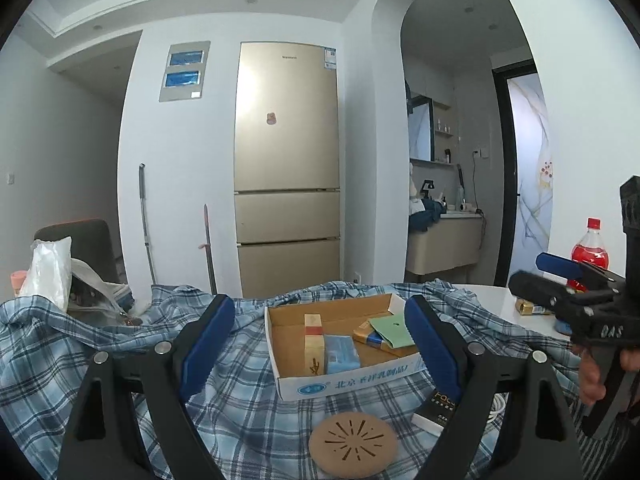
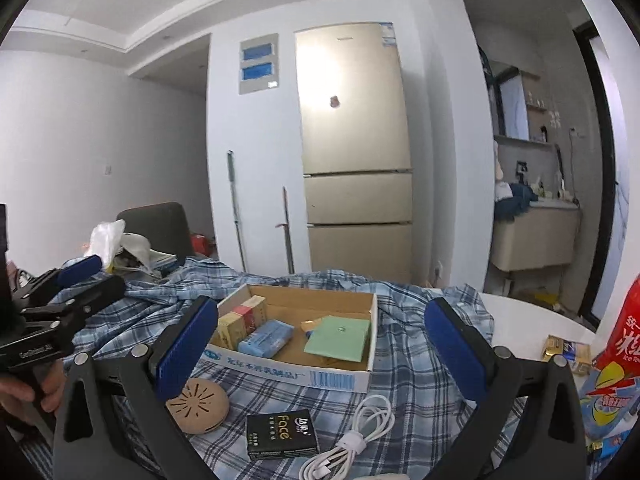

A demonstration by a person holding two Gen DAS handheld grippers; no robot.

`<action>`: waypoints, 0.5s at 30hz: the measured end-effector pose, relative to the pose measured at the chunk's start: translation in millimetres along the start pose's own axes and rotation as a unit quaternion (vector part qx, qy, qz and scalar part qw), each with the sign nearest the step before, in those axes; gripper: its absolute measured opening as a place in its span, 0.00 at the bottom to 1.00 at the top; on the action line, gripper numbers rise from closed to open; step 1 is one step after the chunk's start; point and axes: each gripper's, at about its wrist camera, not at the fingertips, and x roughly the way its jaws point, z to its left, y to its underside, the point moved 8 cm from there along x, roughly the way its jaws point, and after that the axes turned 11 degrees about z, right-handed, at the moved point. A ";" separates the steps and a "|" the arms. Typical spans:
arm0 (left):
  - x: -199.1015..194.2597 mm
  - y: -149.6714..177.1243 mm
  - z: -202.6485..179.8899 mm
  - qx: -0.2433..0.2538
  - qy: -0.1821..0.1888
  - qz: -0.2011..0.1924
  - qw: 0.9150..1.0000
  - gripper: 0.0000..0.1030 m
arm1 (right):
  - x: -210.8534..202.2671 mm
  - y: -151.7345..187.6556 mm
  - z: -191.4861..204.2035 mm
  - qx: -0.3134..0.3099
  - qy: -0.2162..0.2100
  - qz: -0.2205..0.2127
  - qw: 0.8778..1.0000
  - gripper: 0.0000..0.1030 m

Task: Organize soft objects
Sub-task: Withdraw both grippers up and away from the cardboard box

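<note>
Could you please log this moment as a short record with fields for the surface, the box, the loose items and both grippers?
surface: blue plaid cloth spread over the table
box: shallow open cardboard box holding a green paper square, a blue packet and small cartons
loose items: round tan perforated disc, black "Face" box, coiled white cable
left gripper: open, empty
right gripper: open, empty

Blue-white plaid shirt; brown-and-white box held a green card at 3 o'clock; tongs' pads were blue.
</note>
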 end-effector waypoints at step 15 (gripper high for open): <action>4.8 1.7 5.5 -0.009 -0.007 0.010 1.000 0.87 | 8.0 12.4 1.5 0.003 -0.009 0.022 1.000 1.00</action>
